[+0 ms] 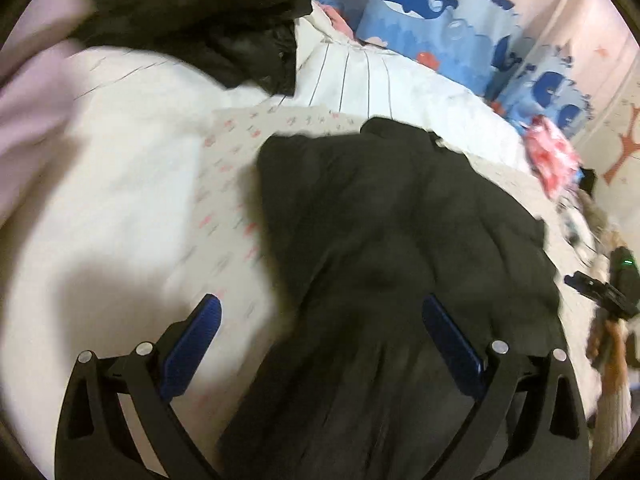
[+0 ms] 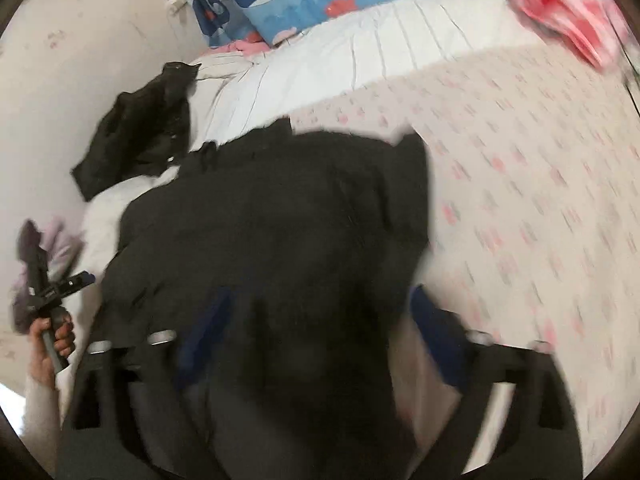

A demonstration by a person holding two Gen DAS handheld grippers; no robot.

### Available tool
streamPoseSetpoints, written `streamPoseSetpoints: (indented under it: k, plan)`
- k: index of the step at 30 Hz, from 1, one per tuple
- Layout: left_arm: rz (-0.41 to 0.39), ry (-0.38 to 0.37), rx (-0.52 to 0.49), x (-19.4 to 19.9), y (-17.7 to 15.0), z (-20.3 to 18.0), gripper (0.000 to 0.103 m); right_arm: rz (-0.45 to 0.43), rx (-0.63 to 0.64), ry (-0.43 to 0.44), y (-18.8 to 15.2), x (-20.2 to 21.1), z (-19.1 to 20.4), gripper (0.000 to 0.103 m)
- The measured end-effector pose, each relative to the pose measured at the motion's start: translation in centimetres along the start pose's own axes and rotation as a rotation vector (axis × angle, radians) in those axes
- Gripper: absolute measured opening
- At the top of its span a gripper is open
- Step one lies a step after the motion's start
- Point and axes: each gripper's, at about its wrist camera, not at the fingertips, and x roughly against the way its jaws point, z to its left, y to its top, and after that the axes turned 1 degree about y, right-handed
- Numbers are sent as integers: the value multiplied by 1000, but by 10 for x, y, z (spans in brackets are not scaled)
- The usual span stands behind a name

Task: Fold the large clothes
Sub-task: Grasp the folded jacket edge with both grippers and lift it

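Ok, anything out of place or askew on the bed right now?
A second black garment lies crumpled near the wall, apart from the black garment being folded. A pink cloth sits bunched at the pillow end. Both grippers are open, holding nothing.

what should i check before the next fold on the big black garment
1. Left claw open, nothing pinched: ok.
2. Right claw open, fabric between the fingers unpressed: ok.
3. Large black padded garment lying flat: not ok, bunched and rumpled.
4. Second, smaller black garment lies apart from it: ok.
5. Pink crumpled cloth apart from it: ok.
6. Sleeve positions: cannot tell, blurred.
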Motion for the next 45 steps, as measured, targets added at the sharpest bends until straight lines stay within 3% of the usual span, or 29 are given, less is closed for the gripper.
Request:
streamPoseSetpoints:
  k: [4,6,9,12,17,20,23,25,27,29,30,31,34,39,45]
  plan:
    - [68,-140,114,39,-55,45,97,146,-149,144,-70,22,-21,94]
    - [99,-236,116,50,-83,43,97,193,-174,206,-103,31,-19,94]
    - [160,-223,69,54,-117,25,97,262,-189,291,-142,39,-8,94]
    - [183,-170,21,59,-143,14,97,301,-173,317,-169,48,3,94]
    - [157,-172,68,91,-167,26,97,336,-188,370,-200,71,9,96]
    - [183,-129,79,97,-183,40,97,362,-167,364,-220,75,12,96]
    - [237,-127,111,92,-207,49,96,332,-145,385,-232,80,22,96]
    - [223,-129,114,92,-215,46,96,285,-150,416,-236,83,27,91]
    - [206,-116,120,94,-217,41,82,228,-162,417,-237,86,32,65]
    - [226,-59,128,91,-215,37,51,169,-187,427,-236,89,34,28]
    - [239,-37,127,89,-214,36,41,139,-198,442,-236,92,37,21]
    - [246,-27,124,90,-213,34,23,105,-204,459,-233,95,40,17]
    - [241,-5,98,100,-206,30,11,25,-197,498,-218,104,55,13]
    - [264,87,21,111,-198,21,11,-2,-145,514,-191,105,89,13]
    - [270,164,-74,120,-196,2,11,-44,-170,547,-188,116,83,11]
